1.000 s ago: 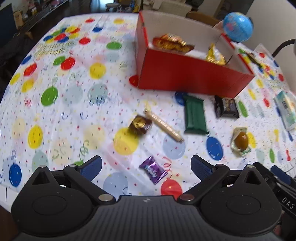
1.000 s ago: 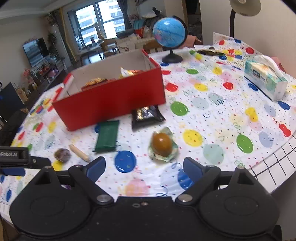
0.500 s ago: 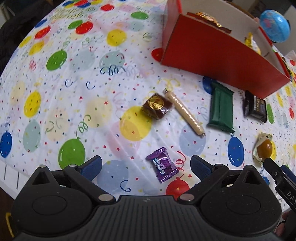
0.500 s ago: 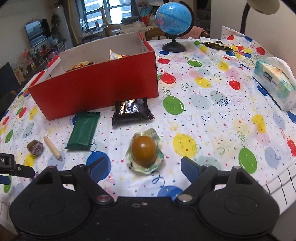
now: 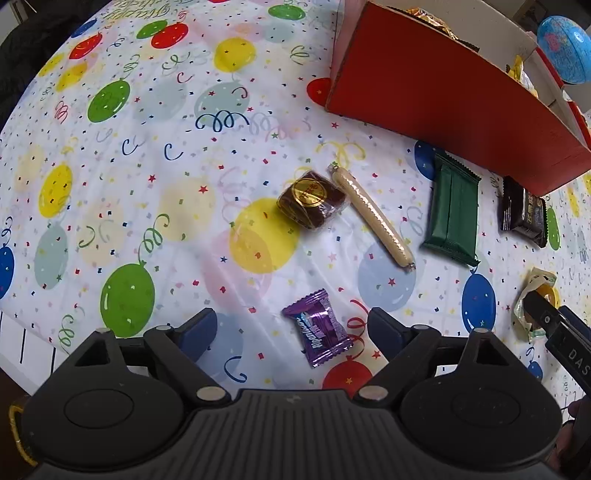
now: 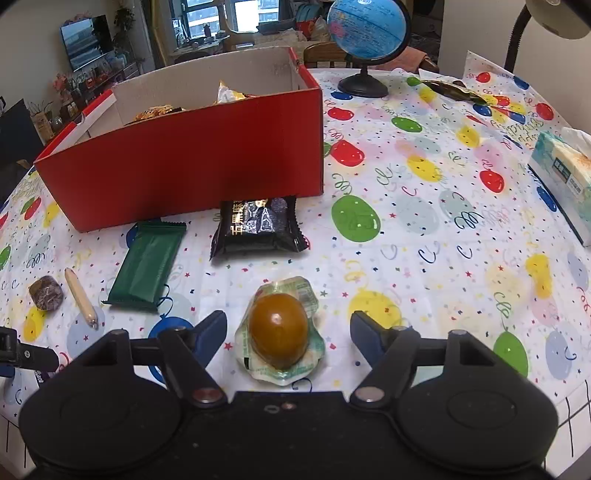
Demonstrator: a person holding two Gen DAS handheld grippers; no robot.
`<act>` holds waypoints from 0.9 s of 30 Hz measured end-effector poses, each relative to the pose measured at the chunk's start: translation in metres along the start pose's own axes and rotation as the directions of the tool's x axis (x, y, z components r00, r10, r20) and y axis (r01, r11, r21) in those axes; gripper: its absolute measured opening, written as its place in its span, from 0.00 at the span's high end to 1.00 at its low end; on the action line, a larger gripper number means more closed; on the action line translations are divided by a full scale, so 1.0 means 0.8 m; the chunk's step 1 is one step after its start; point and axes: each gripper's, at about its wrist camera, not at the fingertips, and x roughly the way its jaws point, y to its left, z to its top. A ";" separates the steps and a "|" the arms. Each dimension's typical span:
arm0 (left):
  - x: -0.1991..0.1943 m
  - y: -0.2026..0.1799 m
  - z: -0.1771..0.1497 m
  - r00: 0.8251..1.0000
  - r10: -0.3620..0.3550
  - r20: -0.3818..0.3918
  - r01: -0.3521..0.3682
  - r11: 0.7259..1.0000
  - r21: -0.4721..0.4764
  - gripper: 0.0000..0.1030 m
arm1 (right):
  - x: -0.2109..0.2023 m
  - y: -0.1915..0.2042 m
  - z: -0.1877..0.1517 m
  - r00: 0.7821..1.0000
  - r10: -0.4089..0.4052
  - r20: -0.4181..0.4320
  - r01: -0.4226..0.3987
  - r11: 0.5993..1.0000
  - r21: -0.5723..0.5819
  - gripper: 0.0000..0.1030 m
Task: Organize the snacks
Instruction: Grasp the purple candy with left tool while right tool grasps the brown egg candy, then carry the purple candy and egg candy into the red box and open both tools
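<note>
Closing in, the left gripper (image 5: 291,328) jaws straddle a shiny purple candy wrapper (image 5: 318,328), the right gripper (image 6: 288,332) jaws a brown packed egg (image 6: 279,329) (neither pinched yet). Few snacks sit in the red cardboard box (image 6: 192,162); six wait on the bench.

The red box (image 6: 192,162) hides most of its contents behind its near wall: only the tops of a gold wrapper (image 6: 157,110) and a yellowish packet (image 6: 229,94) show over the rim, and what they are cannot be told. In the left wrist view the box runs off the top edge, and the globe (image 5: 563,48) is cut by the right edge. The tissue box (image 6: 565,177) is cropped at the right edge of the right wrist view, and the lamp (image 6: 554,18) at the top corner. A dark wrapper (image 6: 454,90) far back is too small to identify. The print on the black packet (image 6: 258,225) cannot be read.
</note>
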 end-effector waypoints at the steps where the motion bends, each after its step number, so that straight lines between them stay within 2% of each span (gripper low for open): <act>1: 0.000 -0.001 0.000 1.000 0.001 0.001 -0.001 1.000 0.002 0.16 | 0.001 0.001 0.001 1.000 0.001 -0.002 -0.001 1.000 -0.004 0.30; 2: -0.001 -0.002 -0.001 1.000 0.004 0.005 -0.004 1.000 0.003 0.18 | 0.001 0.001 0.001 1.000 0.002 -0.003 -0.002 1.000 -0.009 0.32; 5: -0.004 -0.007 0.000 1.000 0.024 0.017 -0.024 1.000 0.016 0.34 | 0.003 0.004 0.003 1.000 0.000 -0.007 0.000 1.000 -0.026 0.40; 7: -0.006 -0.012 0.000 0.999 0.049 0.024 -0.050 0.998 0.035 0.48 | 0.004 0.005 0.003 1.000 -0.002 -0.010 0.002 0.999 -0.033 0.44; 11: -0.007 -0.017 -0.003 0.997 0.074 0.035 -0.076 0.994 0.073 0.63 | 0.005 0.009 0.001 1.000 -0.006 -0.016 0.006 0.999 -0.050 0.52; 12: -0.007 -0.017 -0.002 0.997 0.072 0.036 -0.074 0.994 0.076 0.68 | 0.005 0.009 0.000 1.000 -0.012 -0.013 0.011 0.999 -0.050 0.57; 15: -0.008 -0.008 0.000 0.999 0.044 0.031 -0.046 0.997 0.061 0.77 | 0.003 0.009 0.000 1.000 -0.012 -0.009 0.011 0.999 -0.040 0.60; 22: -0.013 0.017 0.003 1.000 -0.007 0.029 0.007 1.000 0.011 0.81 | -0.008 0.010 -0.006 0.999 -0.033 0.009 0.033 0.999 -0.026 0.61; 27: -0.033 0.027 0.004 0.997 -0.031 0.073 0.030 0.999 0.014 0.82 | -0.031 0.019 -0.008 1.000 -0.009 0.030 0.009 1.000 0.004 0.61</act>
